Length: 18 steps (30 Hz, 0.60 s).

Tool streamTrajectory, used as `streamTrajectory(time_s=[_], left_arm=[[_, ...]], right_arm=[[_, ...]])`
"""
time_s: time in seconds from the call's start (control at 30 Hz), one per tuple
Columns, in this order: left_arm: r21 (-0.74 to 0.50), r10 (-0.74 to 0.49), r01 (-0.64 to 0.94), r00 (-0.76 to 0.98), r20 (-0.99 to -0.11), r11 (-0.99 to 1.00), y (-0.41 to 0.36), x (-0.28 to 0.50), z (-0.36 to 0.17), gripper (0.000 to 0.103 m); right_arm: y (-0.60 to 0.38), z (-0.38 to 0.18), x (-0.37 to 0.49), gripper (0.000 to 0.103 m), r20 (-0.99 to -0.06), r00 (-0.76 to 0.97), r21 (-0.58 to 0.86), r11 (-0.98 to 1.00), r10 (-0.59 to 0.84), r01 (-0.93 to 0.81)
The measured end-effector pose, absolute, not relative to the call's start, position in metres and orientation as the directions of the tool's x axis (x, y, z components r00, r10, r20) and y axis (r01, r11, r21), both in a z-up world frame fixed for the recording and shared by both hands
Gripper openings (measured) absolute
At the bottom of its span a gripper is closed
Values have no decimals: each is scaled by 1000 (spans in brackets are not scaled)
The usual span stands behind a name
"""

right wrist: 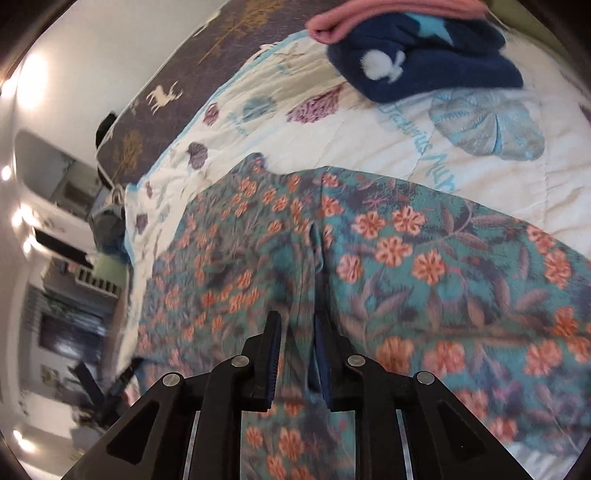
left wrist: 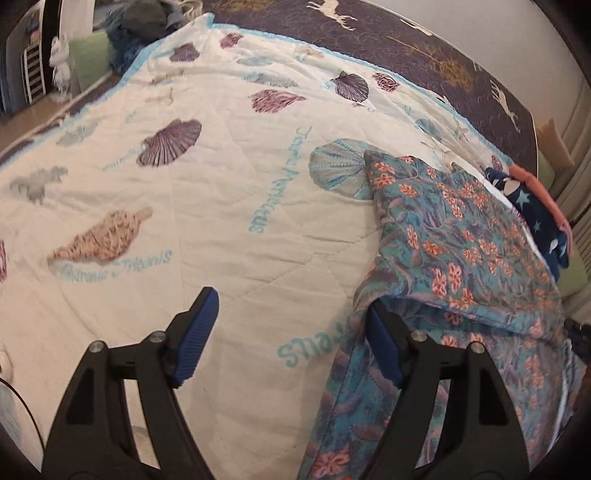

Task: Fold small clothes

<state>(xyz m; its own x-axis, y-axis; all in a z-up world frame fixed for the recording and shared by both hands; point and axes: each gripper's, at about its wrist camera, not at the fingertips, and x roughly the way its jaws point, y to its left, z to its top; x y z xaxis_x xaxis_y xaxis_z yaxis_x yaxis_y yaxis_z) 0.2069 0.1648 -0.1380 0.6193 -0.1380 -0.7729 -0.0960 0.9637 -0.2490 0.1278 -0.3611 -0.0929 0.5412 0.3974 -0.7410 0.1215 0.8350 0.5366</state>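
Observation:
A teal garment with orange flowers [left wrist: 454, 243] lies on the shell-print quilt [left wrist: 184, 184] at the right of the left wrist view. My left gripper [left wrist: 291, 314] is open and empty; its right finger [left wrist: 384, 343] sits under a folded edge of the garment. In the right wrist view the same garment [right wrist: 406, 266] fills the middle. My right gripper [right wrist: 297, 328] is nearly closed, pinching a ridge of this cloth between its pads.
Folded clothes, a navy star-print piece [right wrist: 424, 70] under a pink one [right wrist: 369, 14], lie on the quilt beyond the garment; they also show in the left wrist view [left wrist: 535, 206]. A dark deer-print blanket [left wrist: 443, 48] covers the far side of the bed.

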Motion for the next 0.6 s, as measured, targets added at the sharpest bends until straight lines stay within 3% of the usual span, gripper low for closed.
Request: streamTrajectory(time_s=[0.2, 0.4, 0.6], left_arm=[[-318, -201, -44, 692, -694, 947, 154, 178, -101, 76], [-369, -356, 152, 731, -582, 917, 114, 169, -61, 76], [-279, -352, 216, 630, -693, 936, 58, 218, -101, 76]], right_arm=[[-331, -66, 97, 19, -669, 555, 569, 821, 496, -47], [-313, -77, 109, 19, -673, 552, 588, 809, 492, -3], [-330, -80, 101, 19, -755, 582, 452, 883, 303, 127]])
